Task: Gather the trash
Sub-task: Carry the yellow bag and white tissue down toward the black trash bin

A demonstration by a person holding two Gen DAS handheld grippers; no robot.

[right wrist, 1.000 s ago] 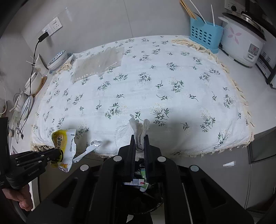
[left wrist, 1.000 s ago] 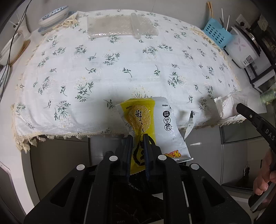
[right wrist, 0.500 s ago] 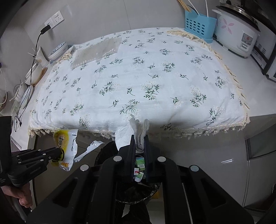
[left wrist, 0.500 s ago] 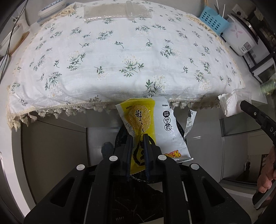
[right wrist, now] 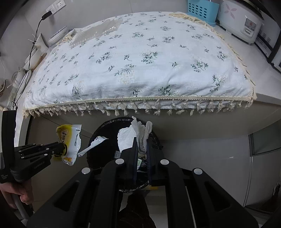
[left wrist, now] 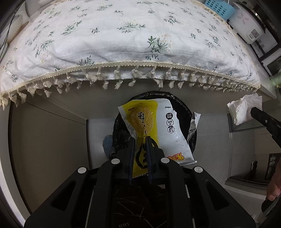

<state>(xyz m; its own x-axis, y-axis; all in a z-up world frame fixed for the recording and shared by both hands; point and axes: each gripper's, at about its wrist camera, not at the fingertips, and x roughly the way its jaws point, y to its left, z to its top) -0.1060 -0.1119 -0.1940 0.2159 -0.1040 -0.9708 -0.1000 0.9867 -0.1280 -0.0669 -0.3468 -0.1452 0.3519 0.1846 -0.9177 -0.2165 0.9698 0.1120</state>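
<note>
My left gripper (left wrist: 140, 138) is shut on a yellow and white snack wrapper (left wrist: 158, 126) and holds it over a black-lined trash bin (left wrist: 184, 108) on the floor below the counter edge. The wrapper also shows in the right wrist view (right wrist: 70, 140), left of the bin (right wrist: 98, 138). My right gripper (right wrist: 141, 140) is shut on a crumpled white tissue (right wrist: 135, 135) just above the bin, which holds some trash. The tissue shows at the right in the left wrist view (left wrist: 244, 108).
A counter with a white floral cloth (right wrist: 140, 61) with a tasselled fringe overhangs the bin. A clear plastic sheet (right wrist: 98, 31) lies at its far left. A blue basket (right wrist: 202, 10) and a rice cooker (right wrist: 244, 22) stand at the back right. Cables and dishes (right wrist: 26, 61) are at the left.
Both grippers have dropped from above the cloth to below the counter edge, carrying the wrapper and the tissue down over the bin.
</note>
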